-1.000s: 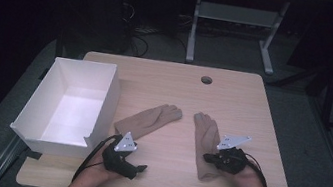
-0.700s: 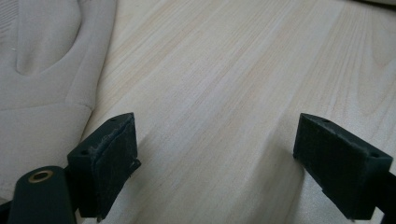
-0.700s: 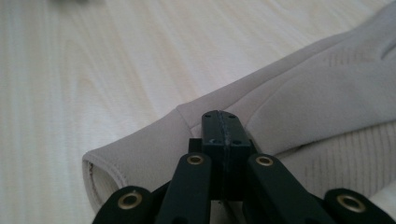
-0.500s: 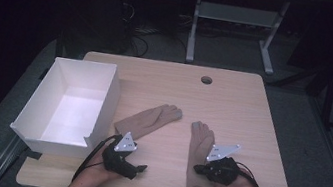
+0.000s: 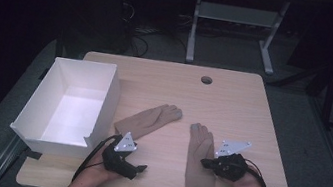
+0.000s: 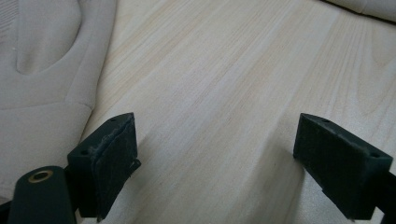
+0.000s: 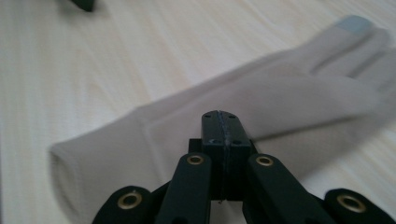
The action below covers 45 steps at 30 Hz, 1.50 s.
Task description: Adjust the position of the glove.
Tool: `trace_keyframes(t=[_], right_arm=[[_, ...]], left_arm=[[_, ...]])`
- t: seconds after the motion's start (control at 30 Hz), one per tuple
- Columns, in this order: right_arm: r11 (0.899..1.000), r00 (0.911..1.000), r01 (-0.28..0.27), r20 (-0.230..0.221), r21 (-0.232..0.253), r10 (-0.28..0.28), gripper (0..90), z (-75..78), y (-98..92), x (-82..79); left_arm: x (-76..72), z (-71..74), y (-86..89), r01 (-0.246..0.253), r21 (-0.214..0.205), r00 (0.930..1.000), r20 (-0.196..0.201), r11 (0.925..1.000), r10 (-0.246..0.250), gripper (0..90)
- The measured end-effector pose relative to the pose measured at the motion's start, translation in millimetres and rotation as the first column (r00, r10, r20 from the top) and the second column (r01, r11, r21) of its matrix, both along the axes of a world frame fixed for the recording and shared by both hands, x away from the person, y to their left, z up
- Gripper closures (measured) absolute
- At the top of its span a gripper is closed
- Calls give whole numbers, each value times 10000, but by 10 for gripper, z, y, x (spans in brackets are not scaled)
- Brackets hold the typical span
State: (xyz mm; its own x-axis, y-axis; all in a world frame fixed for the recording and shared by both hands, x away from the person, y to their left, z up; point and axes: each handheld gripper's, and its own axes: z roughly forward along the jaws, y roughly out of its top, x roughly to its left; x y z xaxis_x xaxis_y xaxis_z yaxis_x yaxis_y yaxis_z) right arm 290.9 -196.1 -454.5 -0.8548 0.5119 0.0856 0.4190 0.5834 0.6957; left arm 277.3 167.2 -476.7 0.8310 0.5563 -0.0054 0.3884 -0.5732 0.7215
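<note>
The right glove [image 5: 201, 160] has been dragged nearer the table's front edge and turned straighter. The right gripper [image 5: 206, 162] has been pulled back with it, jaws pressed together over the glove's edge.

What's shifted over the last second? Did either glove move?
The right tool, shut on the right glove, has drawn it toward the person's edge of the table and a little leftward. The left tool stayed open beside the left glove, which lies where it was; the white box is unmoved.
</note>
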Motion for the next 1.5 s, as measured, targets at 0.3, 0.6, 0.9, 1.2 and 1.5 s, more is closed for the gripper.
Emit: trace_keyframes(t=[0.3, 0.6, 0.9, 1.2, 1.5], right_arm=[[9990, 9994, 256, -224, -359, -264, 898, -91, -111, 71], [9986, 9999, 72, -139, -529, -79, 898, -82, -148, -26], [9973, 9970, 729, 244, 93, -731, 609, -9, -278, -22], [9717, 9706, 2356, 469, 152, -2361, 383, -89, -650, 9], [9390, 9382, 3428, 409, 268, -3436, 235, -174, -916, -19]], left_arm=[[-1, -1, 0, -9, -7, 10000, -1, 10000, 9, 129], [-3, 1, 2, -5, 15, 10000, -12, 10000, 5, 129], [-4, 2, 2, -11, 13, 10000, -13, 10000, 11, 129], [-4, 2, 2, -9, 19, 10000, -10, 10000, 9, 129], [-5, 1, 1, -22, 0, 10000, -13, 10000, 22, 129]])
